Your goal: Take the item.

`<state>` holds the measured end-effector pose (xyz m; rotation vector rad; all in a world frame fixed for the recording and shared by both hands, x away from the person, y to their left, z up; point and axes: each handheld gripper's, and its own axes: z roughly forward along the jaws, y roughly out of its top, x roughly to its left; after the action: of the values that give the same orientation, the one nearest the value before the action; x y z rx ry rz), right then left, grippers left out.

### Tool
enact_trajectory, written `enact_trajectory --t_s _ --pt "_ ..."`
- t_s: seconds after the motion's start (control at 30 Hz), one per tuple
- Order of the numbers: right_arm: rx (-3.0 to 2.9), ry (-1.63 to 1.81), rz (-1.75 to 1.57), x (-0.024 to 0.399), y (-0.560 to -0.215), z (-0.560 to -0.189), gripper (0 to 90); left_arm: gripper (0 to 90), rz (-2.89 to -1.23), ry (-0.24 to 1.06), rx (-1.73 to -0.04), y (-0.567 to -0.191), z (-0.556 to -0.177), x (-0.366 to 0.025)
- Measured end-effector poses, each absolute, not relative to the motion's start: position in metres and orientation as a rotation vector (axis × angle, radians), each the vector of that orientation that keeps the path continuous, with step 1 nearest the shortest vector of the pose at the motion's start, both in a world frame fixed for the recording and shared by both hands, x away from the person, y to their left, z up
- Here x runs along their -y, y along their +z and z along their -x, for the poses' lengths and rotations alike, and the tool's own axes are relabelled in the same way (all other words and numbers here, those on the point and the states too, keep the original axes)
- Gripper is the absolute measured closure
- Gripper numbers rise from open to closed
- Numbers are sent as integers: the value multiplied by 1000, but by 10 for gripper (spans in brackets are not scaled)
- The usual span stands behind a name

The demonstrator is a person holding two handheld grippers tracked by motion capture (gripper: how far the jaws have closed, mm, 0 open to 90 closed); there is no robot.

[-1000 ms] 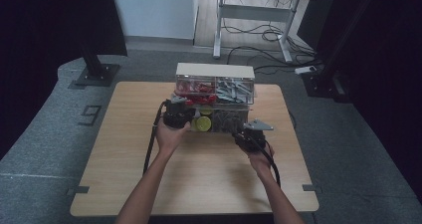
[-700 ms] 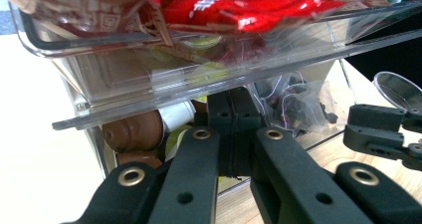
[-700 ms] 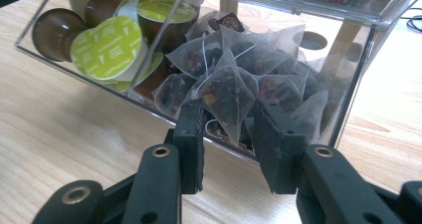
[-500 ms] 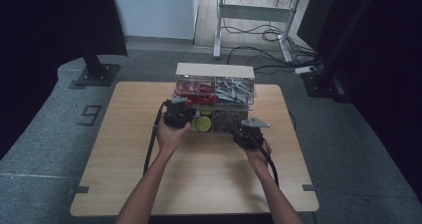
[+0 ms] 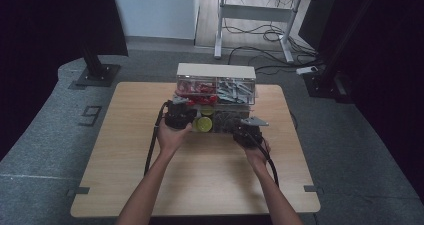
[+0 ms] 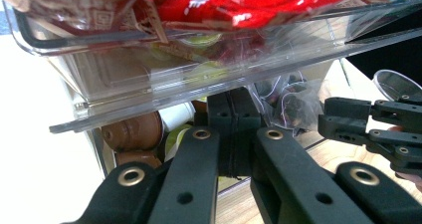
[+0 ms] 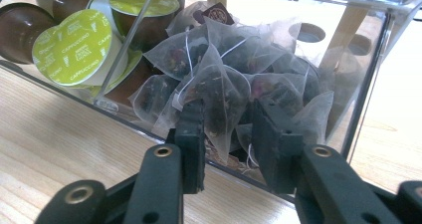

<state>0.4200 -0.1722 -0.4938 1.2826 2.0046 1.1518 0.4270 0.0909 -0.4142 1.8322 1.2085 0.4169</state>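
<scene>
A clear two-tier organiser (image 5: 216, 91) stands at the table's far middle. My left gripper (image 5: 178, 116) is at its lower left front; in the left gripper view its jaws (image 6: 231, 134) are pressed together, shut, under the jutting upper drawer of red packets (image 6: 239, 5) and pointing at brown coffee capsules (image 6: 133, 132). My right gripper (image 5: 248, 133) is at the lower right front. Its jaws (image 7: 229, 149) stand open just before the clear wall, with pyramid tea bags (image 7: 219, 84) behind it. Green-lidded capsules (image 7: 72, 47) lie to their left.
The wooden table (image 5: 200, 185) has bare room in front of the organiser. The upper right bin holds grey packets (image 5: 235, 89). The right gripper's black jaws (image 6: 378, 129) appear at the right of the left gripper view. A desk and cables stand on the floor behind.
My right gripper has edged slightly left and forward toward the organiser's lower front. The left gripper has stayed put.
</scene>
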Motion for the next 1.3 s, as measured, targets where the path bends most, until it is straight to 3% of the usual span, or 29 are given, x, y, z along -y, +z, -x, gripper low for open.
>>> enact_trajectory --t_s 0.4,1.3 --pt "-2046 1189 -1289 175 -495 -423 893 900 -1835 413 -1208 -415 -427 -91" --pt "-1963 1283 -1227 189 -466 -410 897 900 -1834 410 -1210 -416 -428 -90"
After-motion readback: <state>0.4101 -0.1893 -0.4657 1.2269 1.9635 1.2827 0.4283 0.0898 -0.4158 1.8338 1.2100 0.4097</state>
